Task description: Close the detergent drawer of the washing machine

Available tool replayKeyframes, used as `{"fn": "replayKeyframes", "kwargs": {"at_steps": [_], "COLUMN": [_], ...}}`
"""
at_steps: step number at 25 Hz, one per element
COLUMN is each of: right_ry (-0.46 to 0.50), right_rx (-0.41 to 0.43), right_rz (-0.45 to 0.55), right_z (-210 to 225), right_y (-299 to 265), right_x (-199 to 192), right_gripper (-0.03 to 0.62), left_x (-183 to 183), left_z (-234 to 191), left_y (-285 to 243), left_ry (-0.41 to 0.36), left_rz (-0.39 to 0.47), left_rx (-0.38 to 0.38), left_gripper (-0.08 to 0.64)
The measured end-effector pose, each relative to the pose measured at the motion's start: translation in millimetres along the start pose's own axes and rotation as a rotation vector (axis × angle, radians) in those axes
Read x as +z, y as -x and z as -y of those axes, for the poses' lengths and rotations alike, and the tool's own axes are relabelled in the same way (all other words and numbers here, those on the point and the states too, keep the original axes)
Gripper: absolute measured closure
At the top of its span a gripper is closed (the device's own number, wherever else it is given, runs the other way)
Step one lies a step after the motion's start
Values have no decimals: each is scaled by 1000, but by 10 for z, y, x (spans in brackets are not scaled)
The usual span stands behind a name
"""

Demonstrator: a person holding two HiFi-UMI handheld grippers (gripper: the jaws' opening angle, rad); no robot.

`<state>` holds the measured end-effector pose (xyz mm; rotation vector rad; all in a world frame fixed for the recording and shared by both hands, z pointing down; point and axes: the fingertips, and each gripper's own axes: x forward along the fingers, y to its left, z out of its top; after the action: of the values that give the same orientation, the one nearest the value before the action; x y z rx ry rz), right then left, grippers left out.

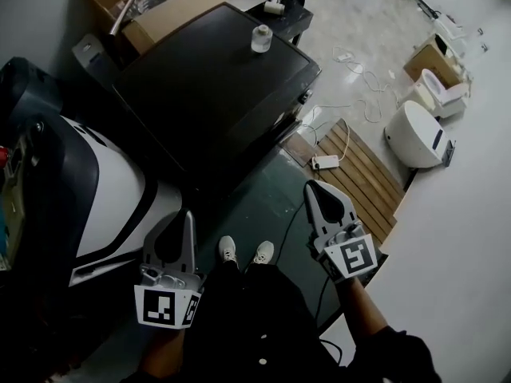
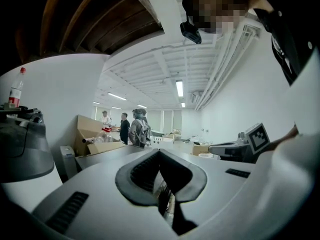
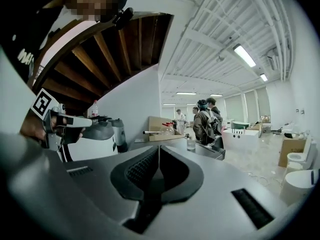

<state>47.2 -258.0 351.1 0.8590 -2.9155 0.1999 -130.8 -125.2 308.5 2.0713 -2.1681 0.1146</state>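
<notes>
A dark box-shaped appliance (image 1: 215, 86) stands ahead of me, with a small clear jar (image 1: 261, 38) on its top. A white and dark rounded machine (image 1: 96, 190) fills the left. I cannot make out a detergent drawer in any view. My left gripper (image 1: 189, 215) hovers beside the rounded machine, touching nothing, with its jaws together and empty; its own view shows the left gripper (image 2: 159, 153) pointing level into the room. My right gripper (image 1: 313, 186) is held up over the floor, right of the dark appliance. Its own view shows the right gripper (image 3: 159, 148) shut on nothing.
A wooden pallet (image 1: 363, 178) and a white power strip (image 1: 326, 162) lie on the floor to the right. White toilets (image 1: 419, 134) stand further right. Cardboard boxes (image 1: 160, 6) sit behind the dark appliance. Several people (image 3: 207, 119) stand far off. My shoes (image 1: 243, 251) show below.
</notes>
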Motion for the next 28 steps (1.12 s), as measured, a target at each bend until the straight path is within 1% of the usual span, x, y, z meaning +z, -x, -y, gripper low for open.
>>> {"fn": "replayKeyframes", "kwargs": {"at_steps": [6, 12, 19, 23, 28], "right_ry": [0, -18, -1, -8, -5], "right_rx": [-99, -155, -248, -289, -315], "right_rz": [34, 97, 148, 177, 202], "right_z": [208, 340, 567, 645, 744], "right_y": [352, 634, 909, 1047, 1163], "right_x": [356, 673, 968, 1061, 1077], "right_gripper": [557, 557, 557, 557, 557], "left_x": [215, 431, 660, 728, 777], "left_z": [57, 37, -4, -60, -177], "left_y": [-80, -112, -173, -170, -174], "left_ry": [-11, -26, -27, -30, -50], "left_rz": [39, 76, 124, 134, 143], "left_rx": [-31, -34, -43, -42, -16], "left_gripper": [545, 545, 545, 545, 545]}}
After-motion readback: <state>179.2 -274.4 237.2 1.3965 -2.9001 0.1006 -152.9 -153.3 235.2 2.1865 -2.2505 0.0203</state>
